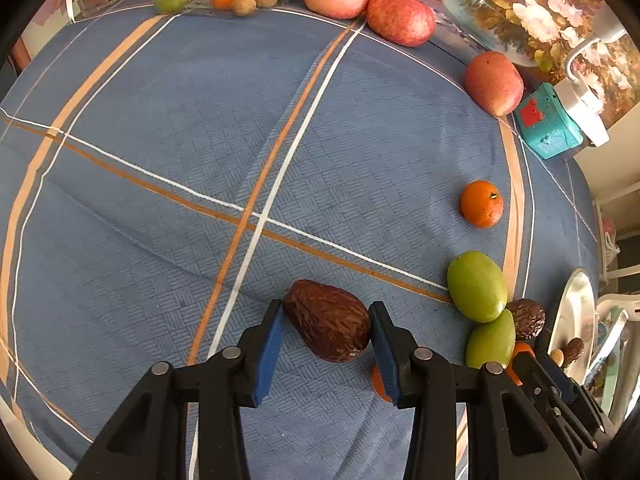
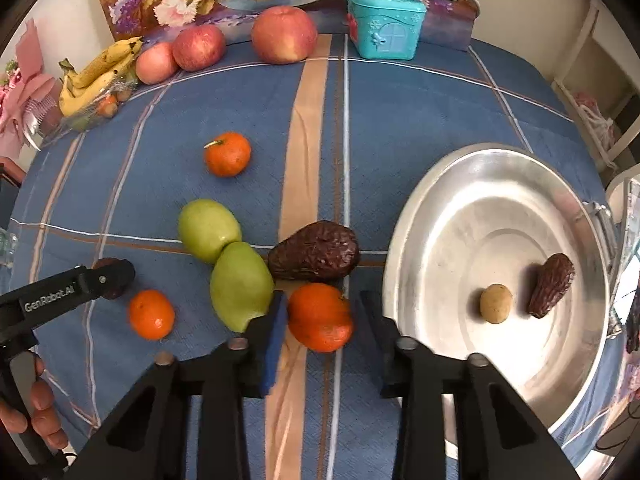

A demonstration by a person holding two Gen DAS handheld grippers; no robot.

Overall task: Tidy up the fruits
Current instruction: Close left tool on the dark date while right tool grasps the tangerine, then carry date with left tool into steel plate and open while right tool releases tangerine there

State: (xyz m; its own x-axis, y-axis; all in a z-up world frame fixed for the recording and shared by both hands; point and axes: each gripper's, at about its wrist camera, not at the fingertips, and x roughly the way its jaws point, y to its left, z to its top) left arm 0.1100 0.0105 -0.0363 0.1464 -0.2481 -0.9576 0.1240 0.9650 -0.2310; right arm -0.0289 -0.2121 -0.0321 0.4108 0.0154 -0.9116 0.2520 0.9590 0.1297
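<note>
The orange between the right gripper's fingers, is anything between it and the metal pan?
Nothing visible. The orange sits on bare tablecloth just left of the pan; only the right gripper finger stands on that side.

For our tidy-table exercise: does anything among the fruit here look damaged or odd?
Nothing looks spilled or broken. The brown fruit between the left tool's fingers is dark and wrinkled, unlike the smooth green fruits and oranges.

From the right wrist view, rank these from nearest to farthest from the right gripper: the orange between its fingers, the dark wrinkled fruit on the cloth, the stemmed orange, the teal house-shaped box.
1. Orange, between the right gripper fingers.
2. Dark wrinkled fruit, just beyond it.
3. Stemmed orange, mid-table, left.
4. Teal house-shaped box, far edge.
</note>
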